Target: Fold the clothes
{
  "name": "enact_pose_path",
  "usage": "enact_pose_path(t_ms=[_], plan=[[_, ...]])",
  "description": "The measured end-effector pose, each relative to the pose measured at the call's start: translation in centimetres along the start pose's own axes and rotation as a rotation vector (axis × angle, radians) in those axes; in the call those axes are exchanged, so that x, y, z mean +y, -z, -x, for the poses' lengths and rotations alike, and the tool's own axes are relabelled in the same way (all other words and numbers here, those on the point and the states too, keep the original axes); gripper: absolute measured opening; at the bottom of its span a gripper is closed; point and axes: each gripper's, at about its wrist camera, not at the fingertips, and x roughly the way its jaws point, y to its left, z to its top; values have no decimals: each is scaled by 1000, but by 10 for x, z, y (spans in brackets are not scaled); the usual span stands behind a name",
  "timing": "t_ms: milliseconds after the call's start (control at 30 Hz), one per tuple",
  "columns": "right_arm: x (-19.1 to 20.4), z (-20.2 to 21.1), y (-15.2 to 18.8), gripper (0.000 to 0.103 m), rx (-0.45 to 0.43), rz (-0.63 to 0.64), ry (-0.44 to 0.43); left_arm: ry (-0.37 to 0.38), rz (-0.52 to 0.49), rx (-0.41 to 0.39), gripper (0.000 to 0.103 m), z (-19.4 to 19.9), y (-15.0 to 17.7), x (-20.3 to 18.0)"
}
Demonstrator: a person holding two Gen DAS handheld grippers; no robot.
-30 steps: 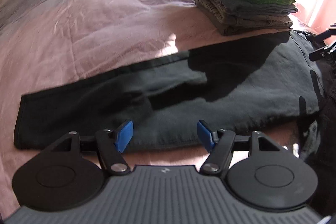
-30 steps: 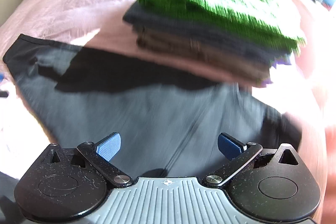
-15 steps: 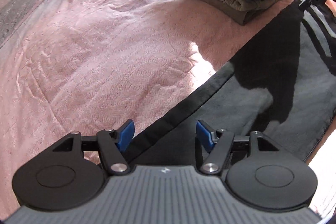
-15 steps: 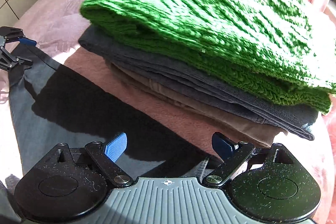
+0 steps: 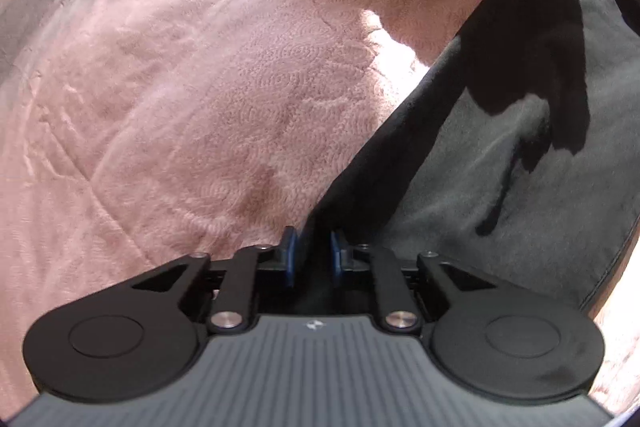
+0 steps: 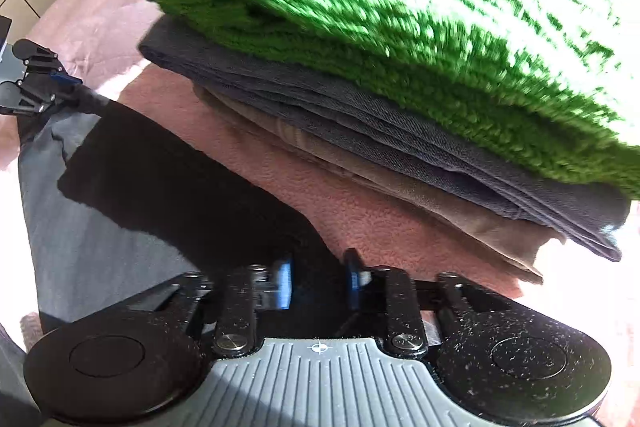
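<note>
Dark grey trousers (image 5: 532,195) lie flat across pink bedspread (image 5: 180,107), long edge running diagonally, one gripper at each end of that edge.

Left gripper (image 5: 311,255): blue pads pressed together on the thick dark hem/band, cloth pinched between them. Grabbing the edge rather than mid-panel prob. so the whole layer lifts clean.

Right gripper (image 6: 318,281): jaws closing, dark fabric of same garment between pads; looks pinched but shadow is heavy there, hard to be sure how firm. From its camera the left gripper shows far off at left, on same edge w/ cloth running taut-ish between.

Two-point hold along one side = setup for carrying that side over to make a fold, I'd judge.

Stack of done items sits just beyond the trousers: green knit (image 6: 400,7) on top, grey piece (image 6: 360,123) under, tan one (image 6: 440,211) at bottom. Parked close, so next folded piece goes straight on. Risk: lifted edge may brush stack.
</note>
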Motion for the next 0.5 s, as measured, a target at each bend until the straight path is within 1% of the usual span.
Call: enact_pose_path(t_ms=[67,167,200,300,367,400,467,500], plan=[[14,23,7,20,-57,19,30,-44,25,-30,3,26,7,-9],[49,64,23,19,-149,79,106,-115,81,-94,3,77,24,-31],[64,80,31,19,-179,103,138,-138,117,-119,3,98,31,-40],[118,127,67,17,-239,189,224,-164,252,-176,3,163,59,-70],[155,153,102,17,-245,255,282,-144,348,-192,3,203,85,-102],[176,160,121,17,-230,285,308,-125,401,-190,3,221,100,-121],[210,169,163,18,-167,328,341,-79,516,-160,4,246,132,-156],[226,167,183,22,-121,340,353,-49,587,-124,6,252,150,-172]])
